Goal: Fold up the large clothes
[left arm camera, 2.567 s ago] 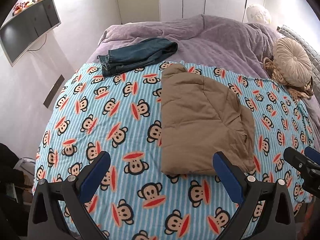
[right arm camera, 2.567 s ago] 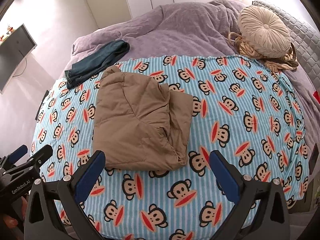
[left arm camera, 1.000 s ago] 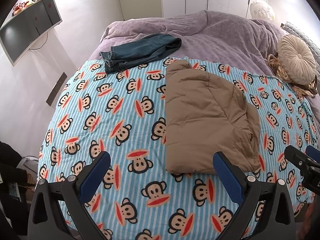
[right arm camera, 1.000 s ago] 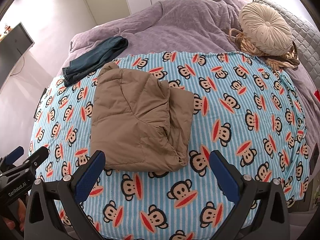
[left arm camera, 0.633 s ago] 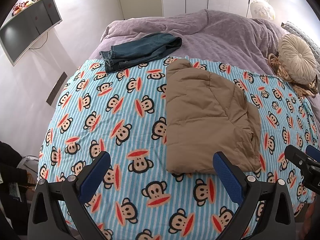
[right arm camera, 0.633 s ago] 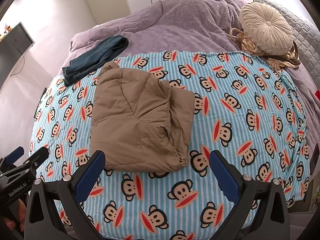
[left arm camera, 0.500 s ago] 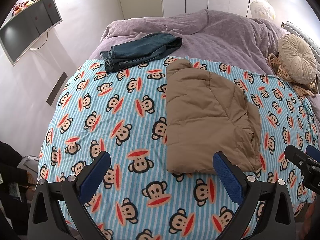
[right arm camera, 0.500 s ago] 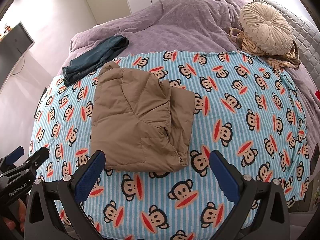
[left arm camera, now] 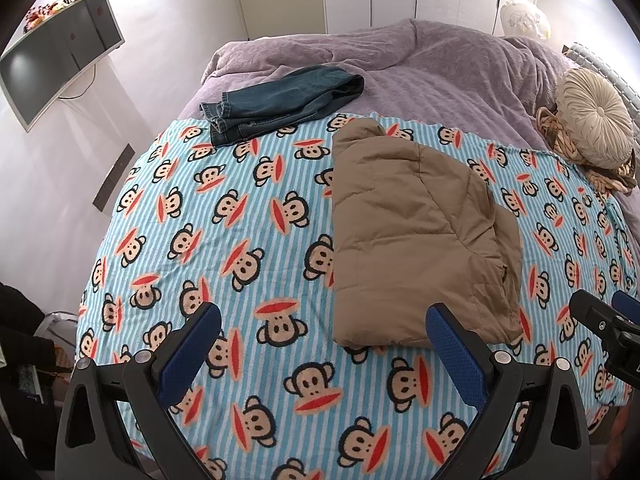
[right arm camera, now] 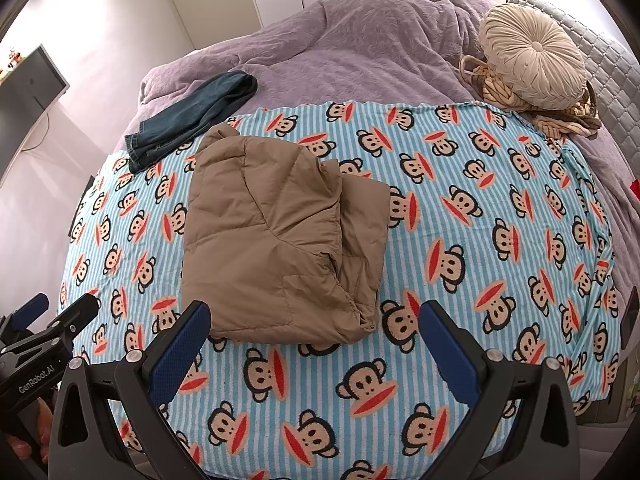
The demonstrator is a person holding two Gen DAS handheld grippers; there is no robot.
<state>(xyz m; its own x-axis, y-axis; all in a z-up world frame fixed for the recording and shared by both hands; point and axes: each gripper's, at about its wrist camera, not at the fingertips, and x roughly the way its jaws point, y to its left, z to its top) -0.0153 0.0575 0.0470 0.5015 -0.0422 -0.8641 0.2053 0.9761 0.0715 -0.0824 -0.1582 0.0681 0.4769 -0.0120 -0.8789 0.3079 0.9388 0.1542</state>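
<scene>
Nothing moved, both grippers' fingers spread empty, folded tan jacket underside hidden, blanket edges cut off

Black-framed tongs, blue textured pads (silver screws), "GenRobot.AI" marking.

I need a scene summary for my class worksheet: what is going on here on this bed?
A person holds two grippers over a bed. The left gripper and right gripper both hang open and empty above the monkey-print blanket. A tan padded jacket lies folded into a compact bundle on the blanket, touched by neither gripper. Folded jeans lie at the blanket's far edge, partly on the purple cover.
</scene>
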